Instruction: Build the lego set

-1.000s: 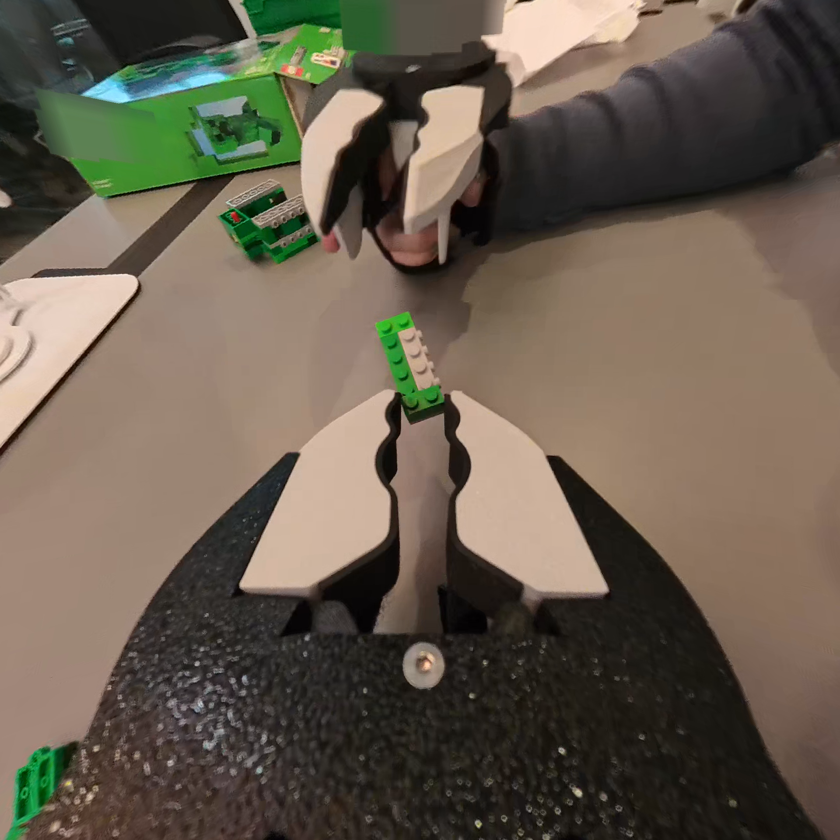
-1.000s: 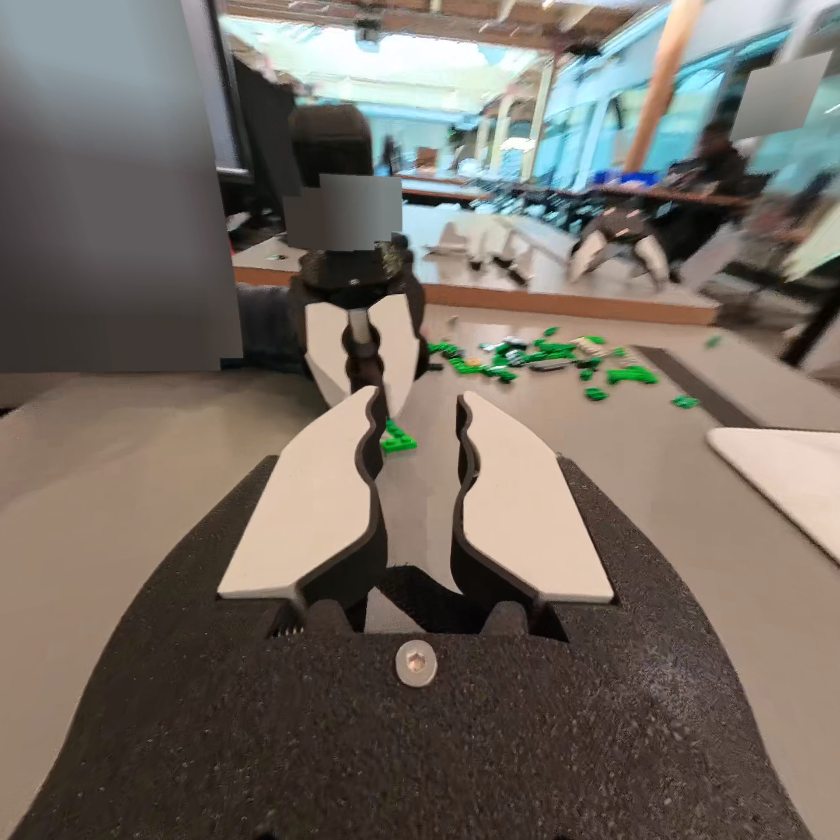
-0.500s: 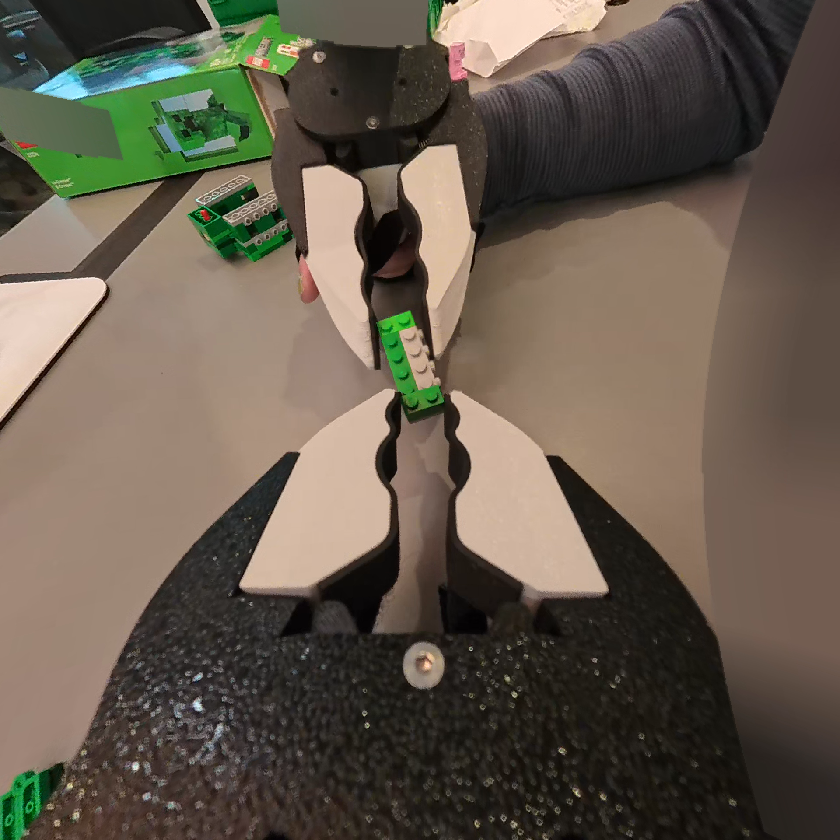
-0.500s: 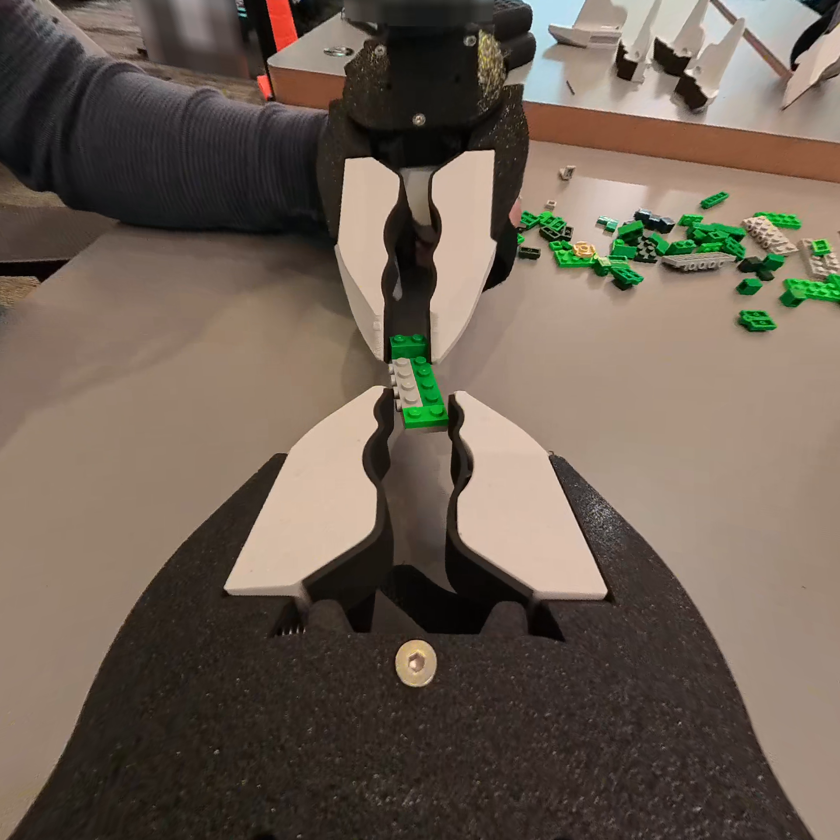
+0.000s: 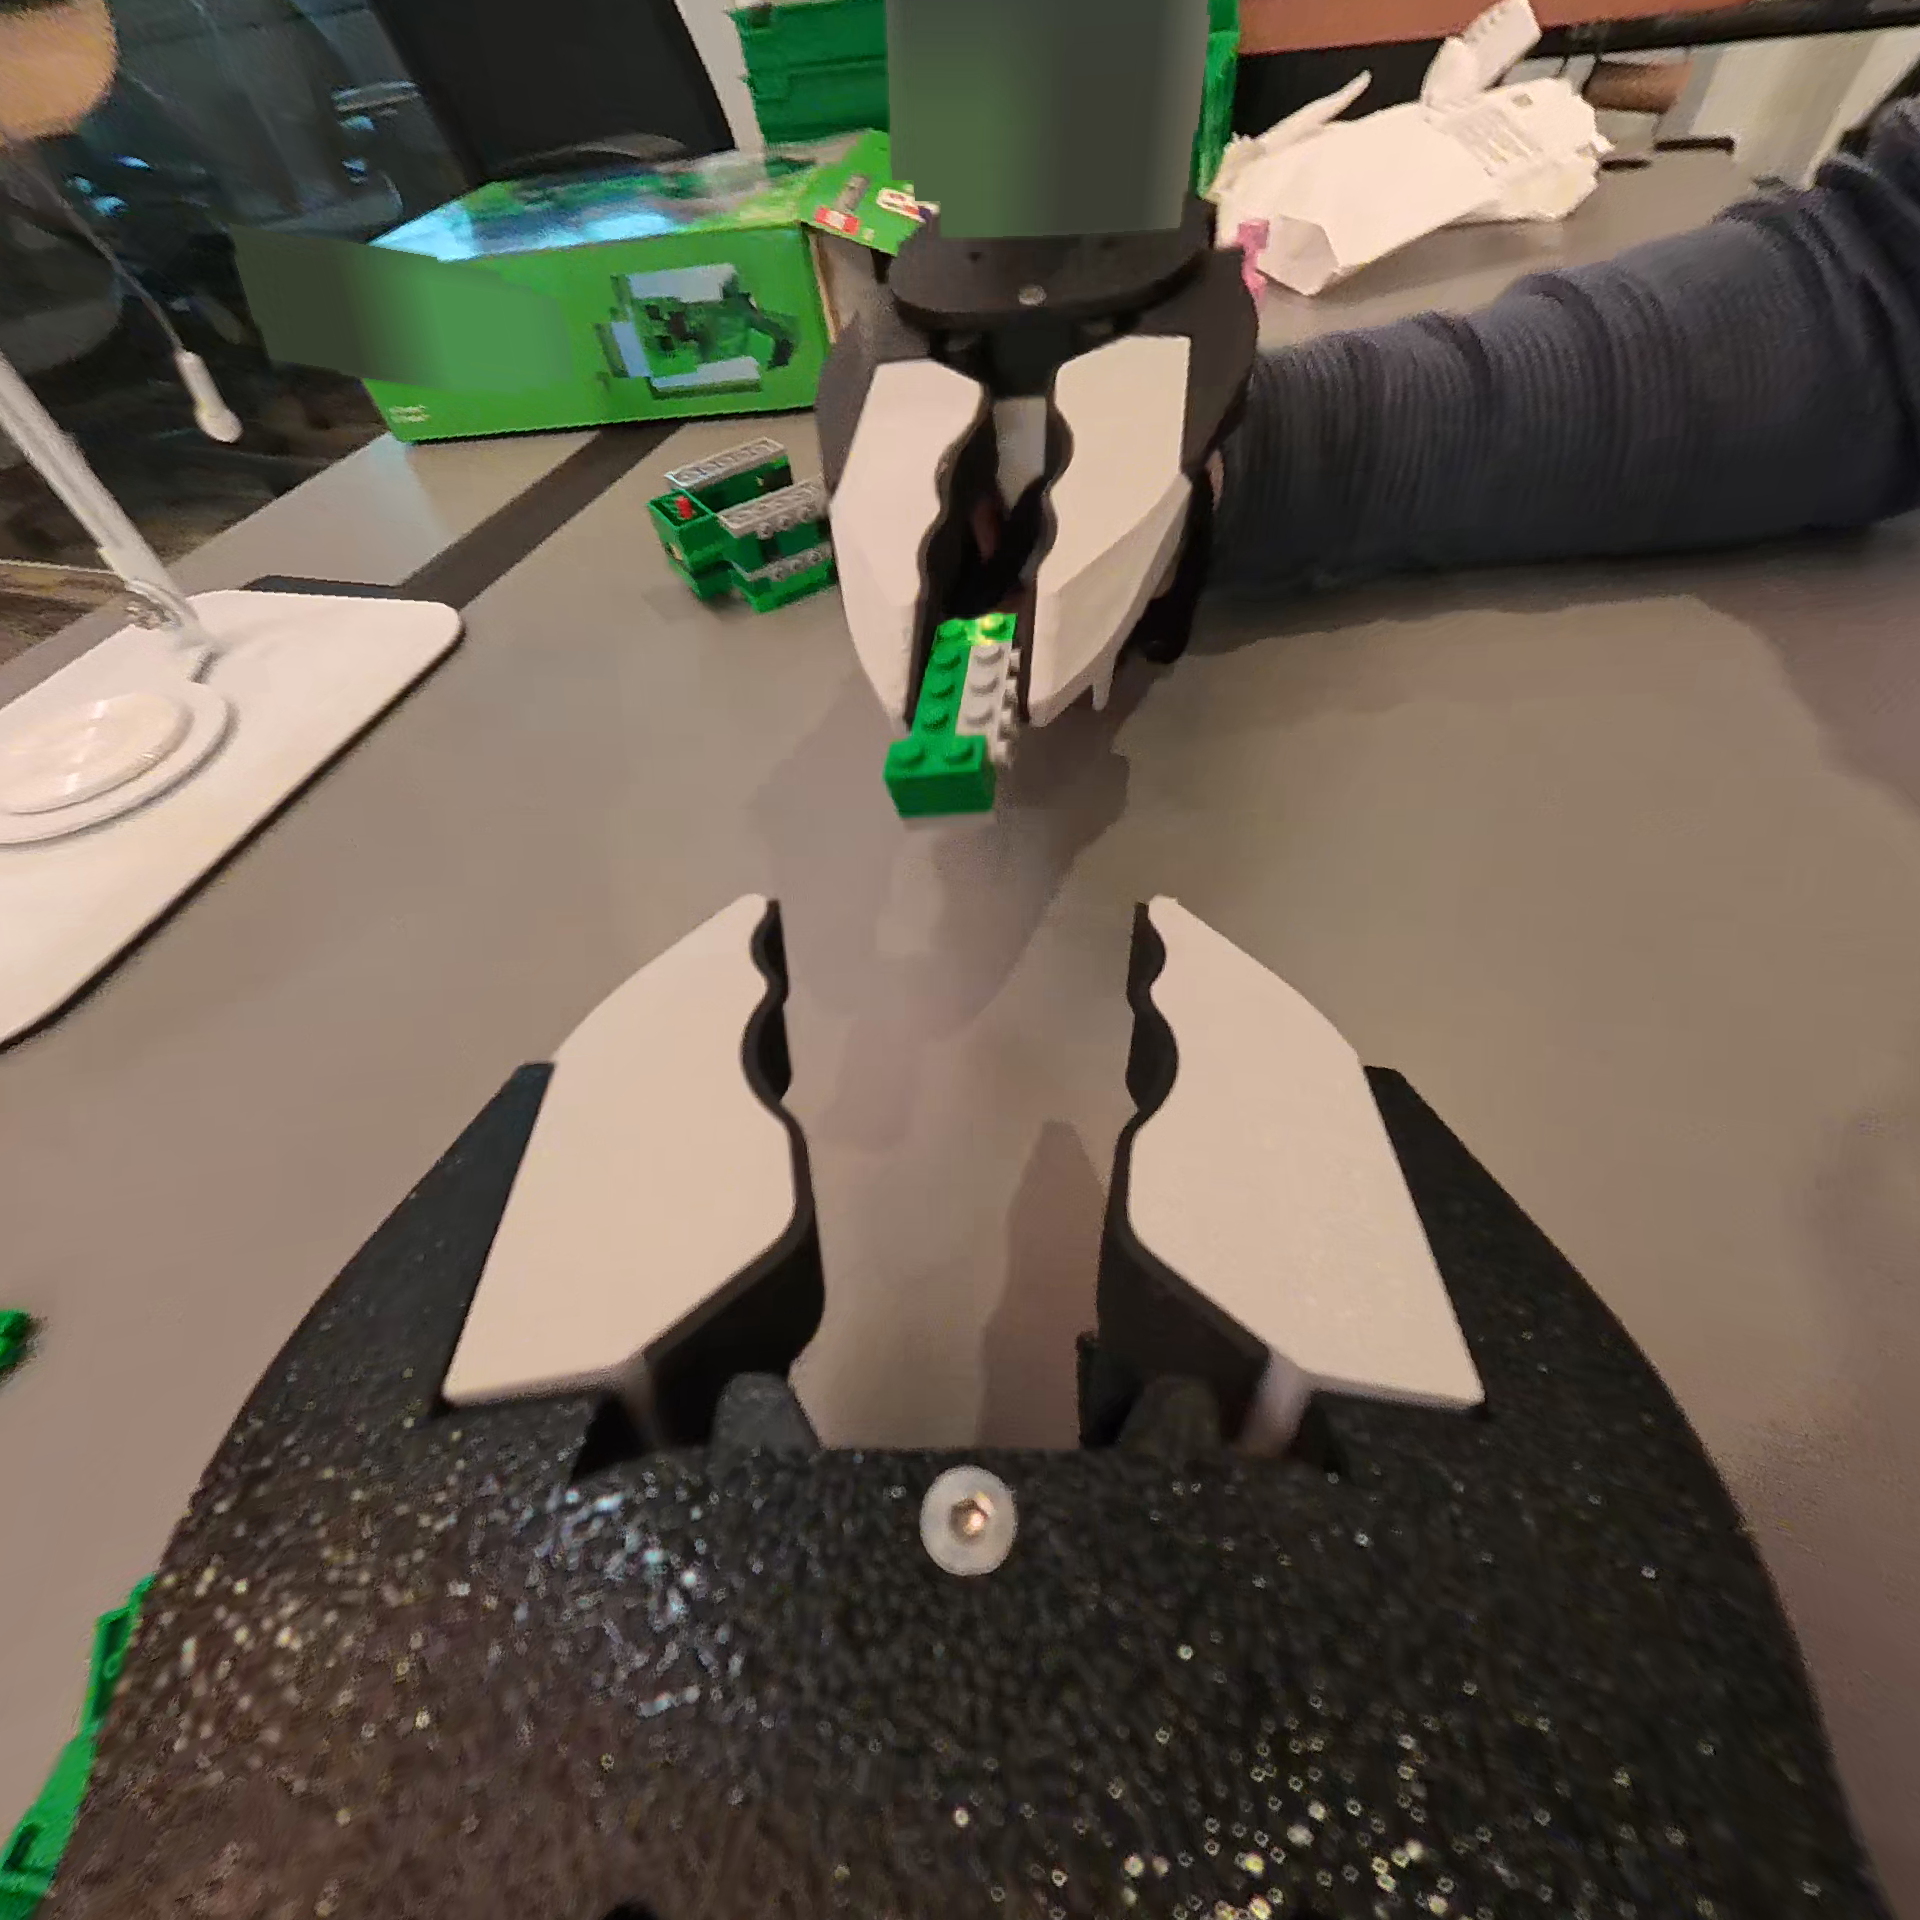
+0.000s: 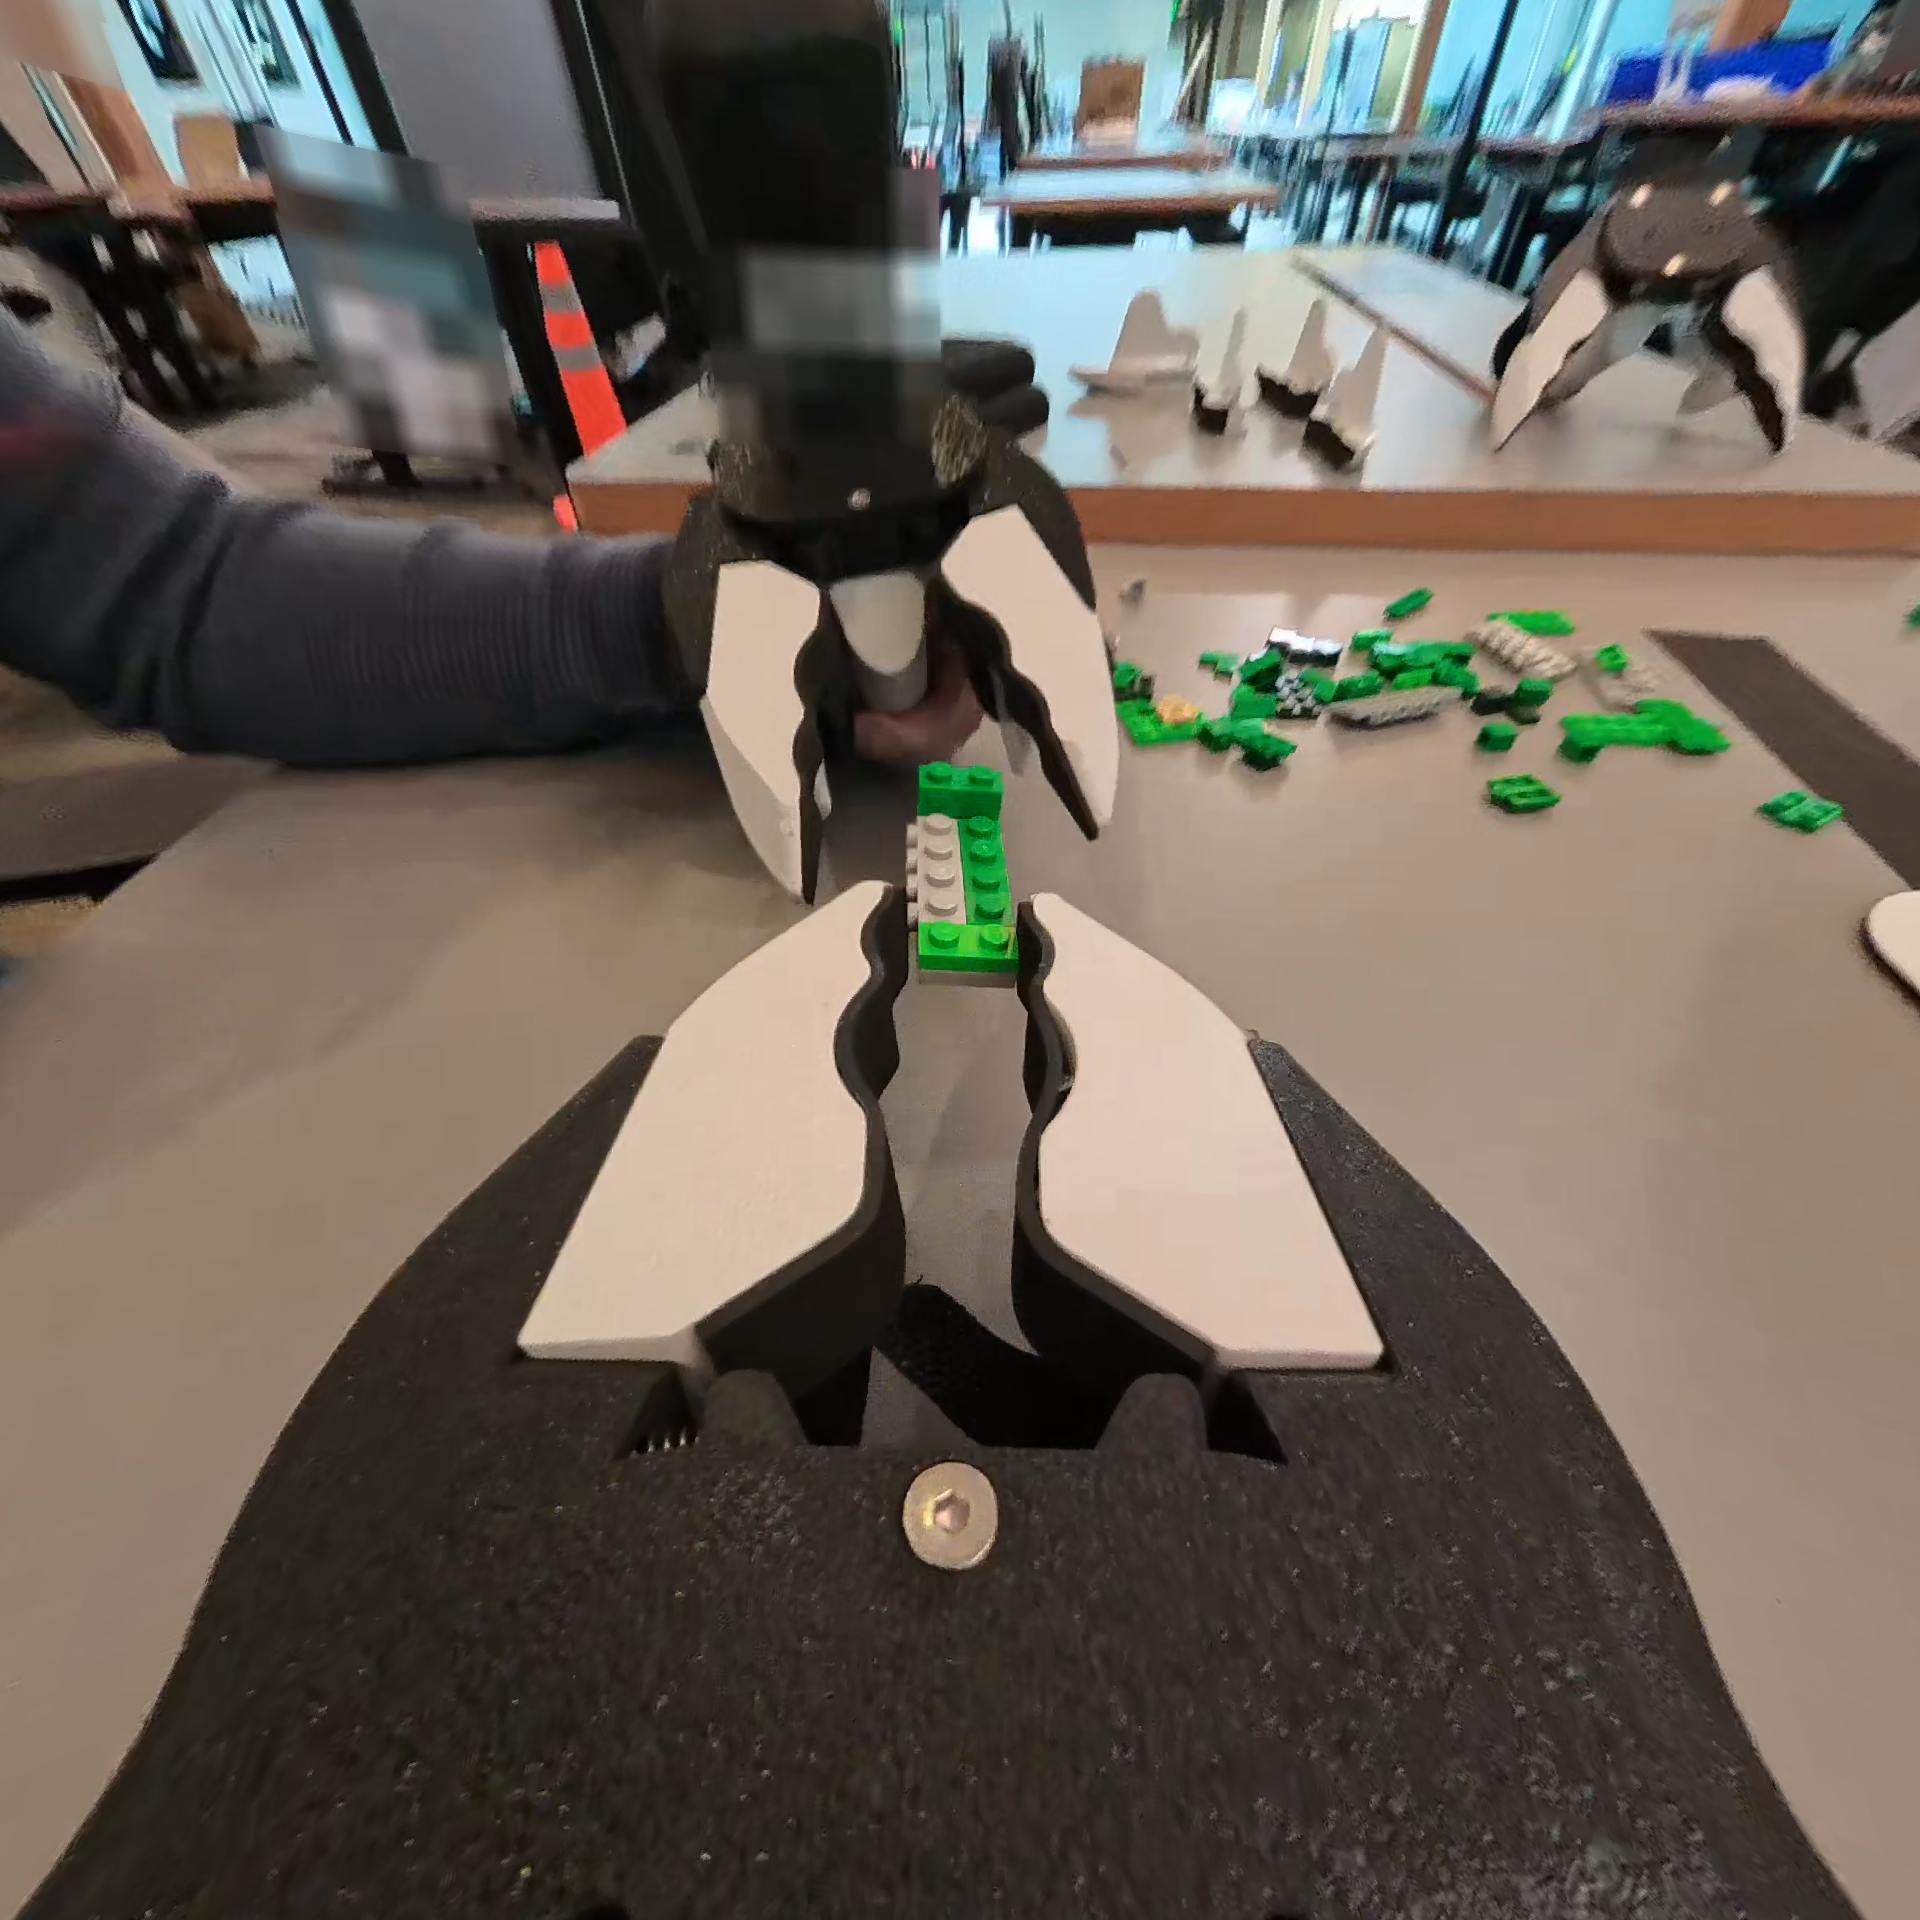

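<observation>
A small green and grey lego assembly (image 6: 961, 894) is clamped by its near end between my right gripper's (image 6: 956, 914) fingertips, held above the grey table. In the left wrist view the same assembly (image 5: 956, 717) sticks out of the right gripper (image 5: 997, 675), which faces me. My left gripper (image 5: 956, 914) is open and empty, a short way back from the assembly's free end. In the right wrist view the left gripper (image 6: 940, 831) shows open just beyond the assembly. A partly built green and grey lego block (image 5: 743, 535) stands on the table behind.
A green lego box (image 5: 582, 312) lies at the back left, a white pad (image 5: 208, 748) with a clear stand on the left, crumpled white paper (image 5: 1434, 156) at the back right. Several loose green and grey bricks (image 6: 1403, 696) lie scattered right of the right gripper. A sleeved arm (image 5: 1558, 416) reaches in. Left and right tips are no more than a few centimetres apart.
My left gripper has opened, let go of the assembly and drawn back. My right gripper has shut on its other end and now holds it alone.
</observation>
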`<act>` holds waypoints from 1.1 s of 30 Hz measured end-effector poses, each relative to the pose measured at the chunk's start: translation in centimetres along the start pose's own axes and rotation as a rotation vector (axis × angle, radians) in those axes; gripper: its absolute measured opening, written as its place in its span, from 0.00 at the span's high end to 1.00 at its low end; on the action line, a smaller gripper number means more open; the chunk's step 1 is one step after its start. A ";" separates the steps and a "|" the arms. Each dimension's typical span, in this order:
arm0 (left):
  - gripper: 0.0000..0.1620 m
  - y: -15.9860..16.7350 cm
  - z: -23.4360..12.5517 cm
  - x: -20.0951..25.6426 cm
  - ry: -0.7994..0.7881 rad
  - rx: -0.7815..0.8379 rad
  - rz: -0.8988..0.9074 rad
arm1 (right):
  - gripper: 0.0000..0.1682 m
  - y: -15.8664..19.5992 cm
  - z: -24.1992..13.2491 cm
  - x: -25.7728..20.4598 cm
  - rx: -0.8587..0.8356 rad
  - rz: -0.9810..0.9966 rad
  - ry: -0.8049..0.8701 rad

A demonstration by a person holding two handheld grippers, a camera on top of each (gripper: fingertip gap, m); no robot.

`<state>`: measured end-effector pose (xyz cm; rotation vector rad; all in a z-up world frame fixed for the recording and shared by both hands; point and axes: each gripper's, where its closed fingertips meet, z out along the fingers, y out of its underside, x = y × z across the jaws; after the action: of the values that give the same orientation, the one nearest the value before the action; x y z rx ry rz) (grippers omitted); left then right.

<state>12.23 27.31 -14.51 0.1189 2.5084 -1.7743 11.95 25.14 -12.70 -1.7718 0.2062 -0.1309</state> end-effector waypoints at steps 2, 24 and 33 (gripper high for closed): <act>0.60 -0.5 -0.2 -0.4 -0.032 0.036 -0.005 | 0.89 -0.8 -0.5 0.5 0.073 0.010 0.019; 0.80 -6.8 0.8 -0.2 -0.145 0.480 -0.156 | 0.89 -3.9 -2.8 -0.7 0.312 0.001 -0.076; 0.86 -6.8 1.1 1.2 -0.004 0.468 -0.178 | 0.89 -3.1 -2.0 -1.5 0.261 -0.006 -0.119</act>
<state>10.35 24.09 -8.60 -0.0893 2.1065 -2.3978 10.27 24.15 -9.23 -1.5155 0.0925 -0.0535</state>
